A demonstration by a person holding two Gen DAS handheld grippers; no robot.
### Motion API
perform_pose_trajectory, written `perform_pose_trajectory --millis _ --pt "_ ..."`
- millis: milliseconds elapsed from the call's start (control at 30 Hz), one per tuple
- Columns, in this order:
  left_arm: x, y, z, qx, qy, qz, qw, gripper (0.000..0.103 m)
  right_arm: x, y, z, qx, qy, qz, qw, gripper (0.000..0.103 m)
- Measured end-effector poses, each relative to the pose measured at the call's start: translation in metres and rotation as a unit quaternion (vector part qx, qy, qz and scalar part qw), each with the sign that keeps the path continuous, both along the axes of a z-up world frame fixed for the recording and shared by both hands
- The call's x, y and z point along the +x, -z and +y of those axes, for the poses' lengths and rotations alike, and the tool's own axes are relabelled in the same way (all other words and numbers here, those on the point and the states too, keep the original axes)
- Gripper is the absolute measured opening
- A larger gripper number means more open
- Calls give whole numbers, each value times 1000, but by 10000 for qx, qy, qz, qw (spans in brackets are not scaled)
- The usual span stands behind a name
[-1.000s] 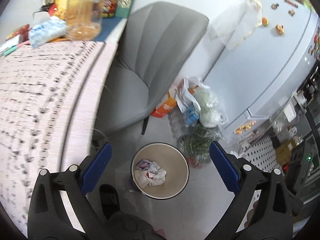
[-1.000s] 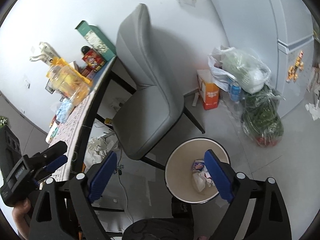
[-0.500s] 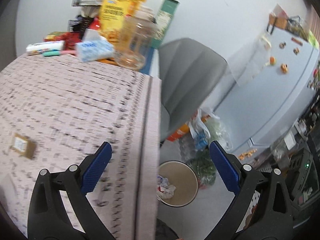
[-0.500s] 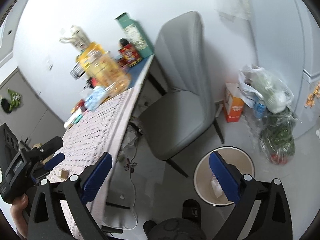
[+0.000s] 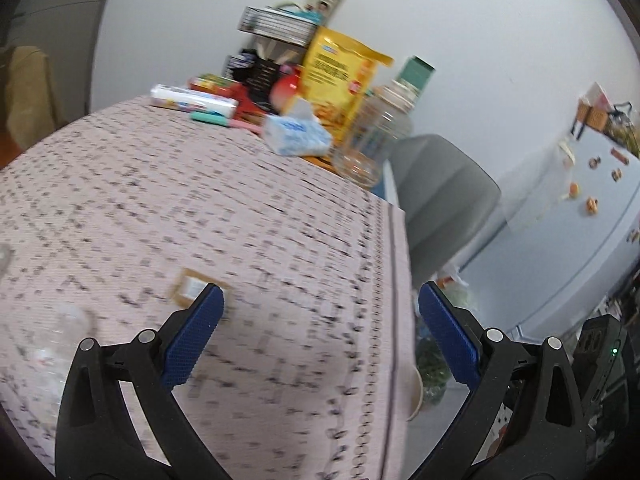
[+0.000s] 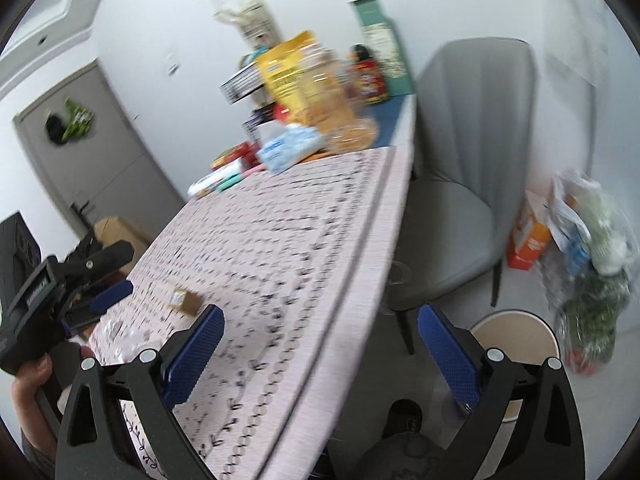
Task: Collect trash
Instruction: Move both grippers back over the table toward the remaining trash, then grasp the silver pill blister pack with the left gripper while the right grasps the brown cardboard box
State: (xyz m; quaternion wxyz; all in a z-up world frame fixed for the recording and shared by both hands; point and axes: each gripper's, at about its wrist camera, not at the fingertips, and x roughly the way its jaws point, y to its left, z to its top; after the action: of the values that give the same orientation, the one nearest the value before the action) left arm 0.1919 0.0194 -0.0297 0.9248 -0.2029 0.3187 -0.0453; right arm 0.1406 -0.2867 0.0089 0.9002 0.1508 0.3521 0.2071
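A small brown packet (image 5: 191, 289) lies on the pink patterned tablecloth (image 5: 200, 208); it also shows in the right wrist view (image 6: 185, 301). Clear crumpled plastic (image 5: 60, 328) lies at the table's left, blurred. My left gripper (image 5: 320, 332) is open and empty above the table, its left finger just beside the packet. My right gripper (image 6: 320, 340) is open and empty over the table's edge. The left gripper also shows in the right wrist view (image 6: 80, 296), held by a hand. The round bin (image 6: 520, 332) stands on the floor right of the table.
Snack bags, a tissue pack (image 5: 298, 134), a clear jar (image 5: 372, 140) and boxes crowd the table's far end. A grey chair (image 6: 460, 184) stands beside the table. Bags of groceries (image 6: 592, 256) and a fridge (image 5: 568, 232) are on the right.
Both grippers have swung up and left from over the bin to above the table. The brown packet has come in close to the left gripper. Both stay open.
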Motion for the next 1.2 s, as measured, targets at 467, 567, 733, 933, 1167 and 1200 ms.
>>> perform_pose_trajectory --millis 467,567,733,933,1167,1200 --pt "-43 12 116 115 -950 31 9954 97 -2 -10 110 -309 -1111 -350 9927 95" --pt "-48 19 134 182 -1086 78 9939 97 -1 -7 123 -367 -1300 -352 9902 95" --pt "-54 31 164 332 -1271 244 9910 96 3 -3 147 -658 -1513 -425 9854 95" --pt "-51 44 193 519 -1365 442 9883 96 14 5 175 -999 -1712 -444 9791 95" --pt "-35 65 215 831 -1377 820 9836 82 23 14 199 -1285 -1899 -462 9723 95" --pt "-33 68 219 823 -1389 868 9831 80 24 15 202 -1313 -1929 -472 9712 95"
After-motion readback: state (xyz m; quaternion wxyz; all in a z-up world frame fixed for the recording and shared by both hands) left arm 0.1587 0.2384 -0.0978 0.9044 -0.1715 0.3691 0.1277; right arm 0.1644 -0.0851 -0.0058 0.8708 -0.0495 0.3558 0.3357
